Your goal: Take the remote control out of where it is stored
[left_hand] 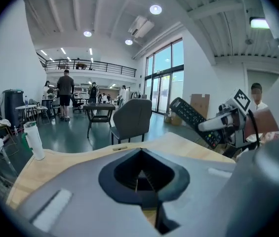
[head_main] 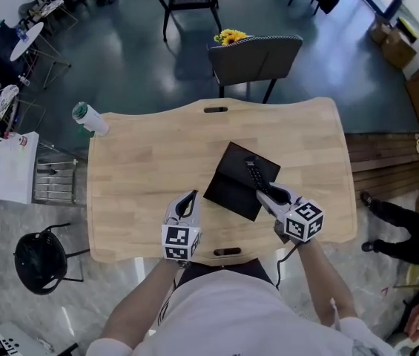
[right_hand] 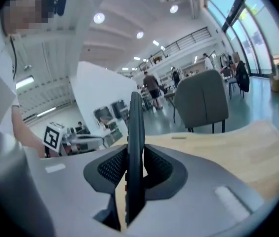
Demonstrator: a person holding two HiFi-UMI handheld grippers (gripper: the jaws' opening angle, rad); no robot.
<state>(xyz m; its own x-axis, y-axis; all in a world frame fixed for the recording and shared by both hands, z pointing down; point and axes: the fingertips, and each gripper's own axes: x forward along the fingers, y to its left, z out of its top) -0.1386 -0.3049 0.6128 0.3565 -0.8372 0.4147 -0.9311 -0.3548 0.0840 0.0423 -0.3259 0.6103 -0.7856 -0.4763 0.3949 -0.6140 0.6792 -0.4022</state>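
Plainly the remote (head_main: 253, 170) is out of its storage: it hangs in the air over the open black case (head_main: 228, 193), which lies flat near the middle of the bench (head_main: 135, 162). The right tongs (head_main: 267, 196) pinch the remote by its near end. The pads are clamped on its two broad sides, so that from behind the jaws it shows as a thin upright edge. Its long axis runs straight out from those tongs, away from the person and rising toward the far side of the bench, with the free end highest. The left tongs (head_main: 189, 199) sit just beside the case's near-left edge, lower than the right ones and apart from the remote. Their jaws are pressed together with nothing between them. Judged from this, the lift out is done. What remains turns on the right hand alone, which must carry the remote sideways clear of the case to bare bench. The left hand is the nearer one to the case, should it need steadying.
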